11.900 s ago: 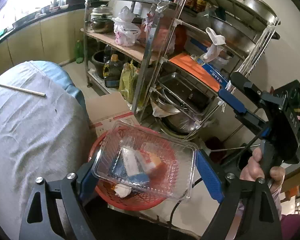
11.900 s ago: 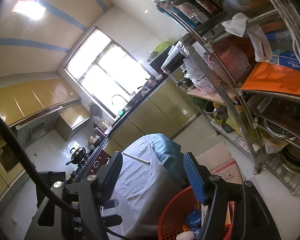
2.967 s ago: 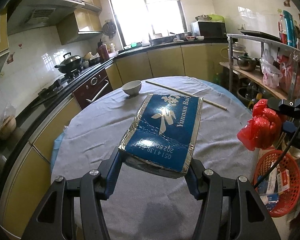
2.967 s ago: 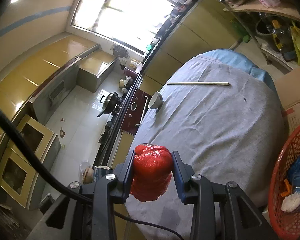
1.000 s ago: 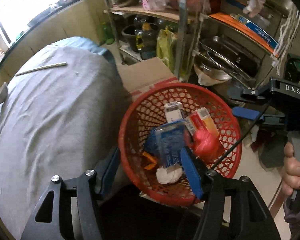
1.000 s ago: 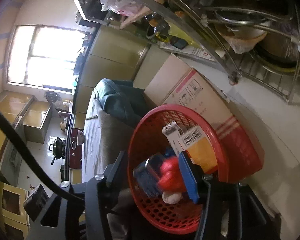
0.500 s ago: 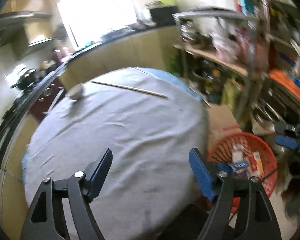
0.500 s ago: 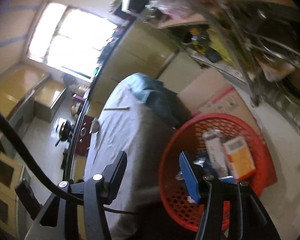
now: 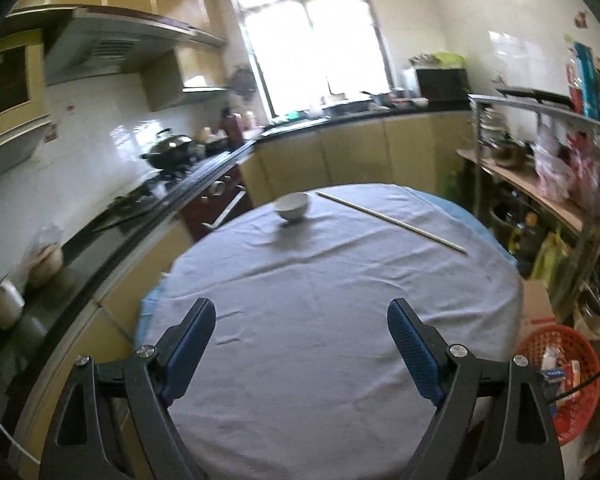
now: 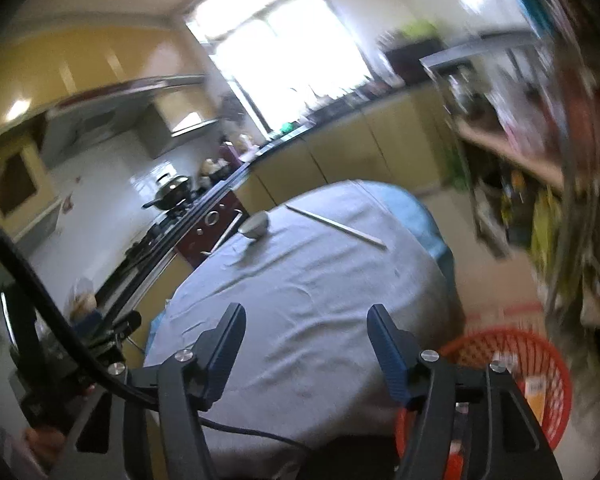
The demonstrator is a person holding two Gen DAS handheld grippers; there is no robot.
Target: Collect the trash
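Observation:
Both grippers hang over the near edge of a round table under a grey cloth. The left gripper has its jaws opening wide, nothing between them. The right gripper is also opening and holds nothing. A red mesh basket stands on the floor to the right of the table, with cartons and wrappers inside. On the far side of the cloth sit a white bowl and a long pale stick.
A metal shelf rack full of pots, bottles and bags stands at the right. A cardboard box lies on the floor by the basket. A counter with a stove and wok runs along the left. A person's hand holds the other gripper's handle at lower left.
Both grippers have risen and swung from above the basket to face the table and window. The jaws of both stand wider apart. The trash dropped earlier stays in the basket.

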